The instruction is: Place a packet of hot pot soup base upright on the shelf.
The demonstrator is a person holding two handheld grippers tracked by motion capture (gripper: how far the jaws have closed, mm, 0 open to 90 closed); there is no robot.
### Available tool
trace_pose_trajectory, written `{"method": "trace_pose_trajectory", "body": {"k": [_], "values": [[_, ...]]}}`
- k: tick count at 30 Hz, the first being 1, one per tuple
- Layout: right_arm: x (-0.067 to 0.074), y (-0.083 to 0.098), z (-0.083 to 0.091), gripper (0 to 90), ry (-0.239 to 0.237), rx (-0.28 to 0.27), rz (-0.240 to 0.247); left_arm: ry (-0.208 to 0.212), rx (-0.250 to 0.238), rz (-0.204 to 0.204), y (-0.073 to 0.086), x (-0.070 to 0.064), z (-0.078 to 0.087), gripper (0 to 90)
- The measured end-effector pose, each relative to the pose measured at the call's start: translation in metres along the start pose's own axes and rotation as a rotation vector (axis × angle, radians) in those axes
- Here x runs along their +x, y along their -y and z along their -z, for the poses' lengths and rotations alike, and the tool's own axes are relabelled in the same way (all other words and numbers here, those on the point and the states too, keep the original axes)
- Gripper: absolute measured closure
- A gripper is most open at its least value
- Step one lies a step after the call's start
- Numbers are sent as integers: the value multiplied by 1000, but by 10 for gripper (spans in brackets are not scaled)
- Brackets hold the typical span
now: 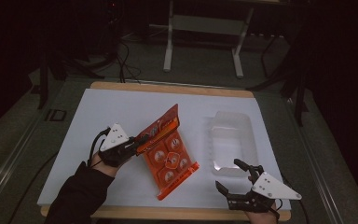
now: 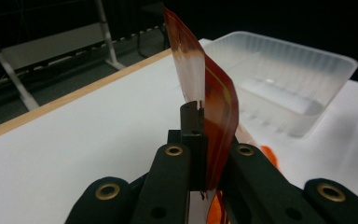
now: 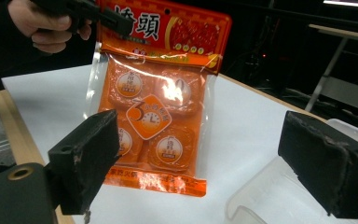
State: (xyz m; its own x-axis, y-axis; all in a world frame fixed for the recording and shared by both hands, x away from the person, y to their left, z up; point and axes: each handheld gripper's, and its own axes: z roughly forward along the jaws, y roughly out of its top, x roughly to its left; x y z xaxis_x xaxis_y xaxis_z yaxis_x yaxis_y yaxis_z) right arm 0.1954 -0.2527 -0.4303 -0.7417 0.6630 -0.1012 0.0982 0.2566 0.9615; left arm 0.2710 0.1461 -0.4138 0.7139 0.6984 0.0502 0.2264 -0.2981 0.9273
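Your left gripper has its black jaws pressed together on the top strip of the orange snack pouch — in the left gripper view the thin glossy film stands on edge between the pads, curling slightly as it rises. The pouch hangs tilted from that pinch, its header lifted and its bottom seam down on the white table sheet, just left of the clear plastic tray. Through the crinkly transparent front you can see round-labelled orange packets packed in rows, with a red printed header above. The tray is a shallow, frosted rectangle with ribbed walls and rounded corners, sitting flat on the sheet. Below the tray, near the table's wooden front edge, your right gripper hovers with jaws spread wide — rough black foam pads apart, nothing between them.
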Motion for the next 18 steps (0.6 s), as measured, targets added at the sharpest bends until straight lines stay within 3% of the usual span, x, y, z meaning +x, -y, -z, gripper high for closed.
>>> {"method": "trace_pose_trajectory", "body": {"k": [13, 18], "values": [[-2, -5, 6, 125, 18, -29, -19, 51, -51, -45, -23, -35, 9, 900], [-3, -5, 7, 129, 16, -28, -23, 78, -64, -39, -29, -37, 9, 900]]}}
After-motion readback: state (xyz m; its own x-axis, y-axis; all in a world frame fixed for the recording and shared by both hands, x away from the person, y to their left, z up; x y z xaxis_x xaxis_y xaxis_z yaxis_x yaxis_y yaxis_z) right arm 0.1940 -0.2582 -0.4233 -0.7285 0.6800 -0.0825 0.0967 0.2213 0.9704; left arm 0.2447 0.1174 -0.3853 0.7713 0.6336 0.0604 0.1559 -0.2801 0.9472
